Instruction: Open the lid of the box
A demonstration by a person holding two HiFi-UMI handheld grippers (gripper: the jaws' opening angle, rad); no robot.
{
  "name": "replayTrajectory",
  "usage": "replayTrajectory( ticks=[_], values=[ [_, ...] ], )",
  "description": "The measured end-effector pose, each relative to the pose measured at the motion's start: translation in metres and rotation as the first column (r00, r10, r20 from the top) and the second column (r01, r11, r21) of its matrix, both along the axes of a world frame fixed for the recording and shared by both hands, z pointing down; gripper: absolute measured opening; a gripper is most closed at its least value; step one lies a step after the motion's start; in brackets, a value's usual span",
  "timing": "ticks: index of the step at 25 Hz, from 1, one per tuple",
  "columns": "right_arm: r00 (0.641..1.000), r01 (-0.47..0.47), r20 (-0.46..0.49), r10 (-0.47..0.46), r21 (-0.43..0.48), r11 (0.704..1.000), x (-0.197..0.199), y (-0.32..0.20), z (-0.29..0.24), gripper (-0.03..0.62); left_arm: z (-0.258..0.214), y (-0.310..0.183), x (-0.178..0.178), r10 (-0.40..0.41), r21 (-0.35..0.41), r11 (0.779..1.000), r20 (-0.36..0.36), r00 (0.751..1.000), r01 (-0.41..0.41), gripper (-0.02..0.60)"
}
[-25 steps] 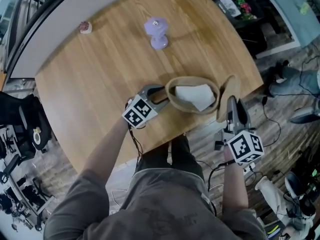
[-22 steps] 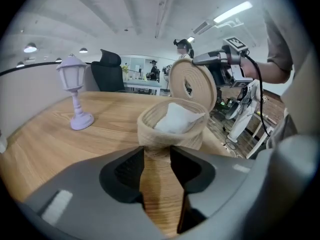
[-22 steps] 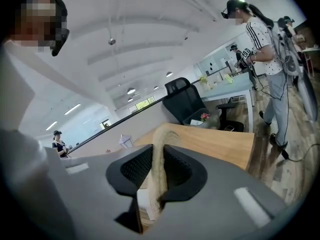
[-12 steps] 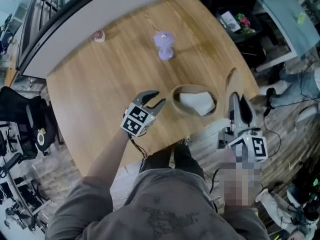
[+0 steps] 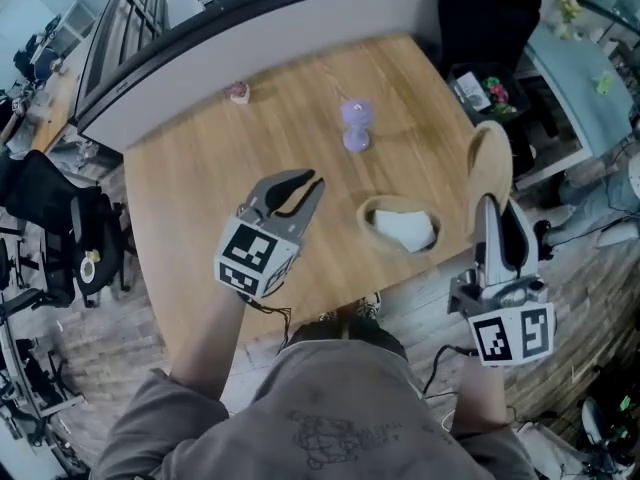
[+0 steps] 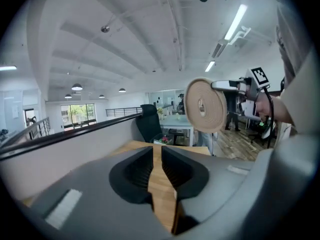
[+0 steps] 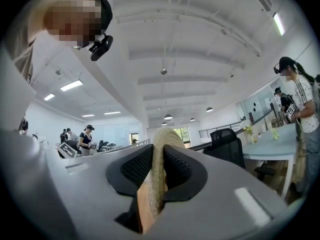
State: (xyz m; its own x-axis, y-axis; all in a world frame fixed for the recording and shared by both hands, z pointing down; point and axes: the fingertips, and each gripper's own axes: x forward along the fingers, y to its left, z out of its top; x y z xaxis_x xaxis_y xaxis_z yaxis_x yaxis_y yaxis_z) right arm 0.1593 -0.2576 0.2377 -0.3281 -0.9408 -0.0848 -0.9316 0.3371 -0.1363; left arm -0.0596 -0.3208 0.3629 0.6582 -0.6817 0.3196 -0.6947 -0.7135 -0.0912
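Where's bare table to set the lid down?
Widest bare wood: the table's left half, from the small pink object down to the near edge. A smaller patch lies between the pink object and the purple ornament. Crowded: the right end, around the open box, with the lid held beside it.

Only the woven rim of the lid (image 7: 161,136) showed at the centre of the right gripper view; the rest lay buried between the jaws of the right gripper (image 7: 158,156). In the head view, at right, that lid covered part of the table's (image 5: 200,188) right edge, and the marker cube (image 5: 510,333) hid the hand beneath it. The white contents (image 5: 405,230) of the box (image 5: 372,223) were too small to identify, as were a pinkish item (image 5: 238,92) at upper centre and a blurred purple object (image 5: 356,126). Distant figures (image 7: 87,136) at left stayed indistinct; a bystander (image 7: 300,114) was cropped at the right edge.
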Motion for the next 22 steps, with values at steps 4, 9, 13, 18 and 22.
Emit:
replayTrajectory(
  ticks=[4,9,13,18,22],
  values=[
    [0.999,0.027,-0.036,-0.025,0.084,0.996,-0.016,0.014,-0.036,0.074,-0.051,0.015,-0.008,-0.043,0.077,0.996,-0.004,0.999,0.043,0.044],
    [0.998,0.065,-0.032,-0.061,0.137,0.988,-0.028,0.029,-0.063,0.074,-0.101,0.037,-0.019,-0.09,0.164,0.981,-0.069,0.994,0.101,0.02],
    [0.994,0.098,-0.054,-0.091,0.139,0.986,-0.04,0.037,-0.075,0.074,-0.126,0.052,-0.031,-0.105,0.196,0.973,-0.102,0.989,0.124,0.017],
    [0.979,0.143,-0.166,-0.119,0.138,0.98,-0.056,0.054,-0.078,0.074,-0.139,0.07,-0.039,-0.094,0.233,0.966,-0.1,0.991,0.115,0.002],
    [0.975,0.146,-0.185,-0.123,0.115,0.983,-0.061,0.058,-0.069,0.074,-0.132,0.079,-0.043,-0.104,0.21,0.97,-0.087,0.991,0.121,0.002]
  ],
)
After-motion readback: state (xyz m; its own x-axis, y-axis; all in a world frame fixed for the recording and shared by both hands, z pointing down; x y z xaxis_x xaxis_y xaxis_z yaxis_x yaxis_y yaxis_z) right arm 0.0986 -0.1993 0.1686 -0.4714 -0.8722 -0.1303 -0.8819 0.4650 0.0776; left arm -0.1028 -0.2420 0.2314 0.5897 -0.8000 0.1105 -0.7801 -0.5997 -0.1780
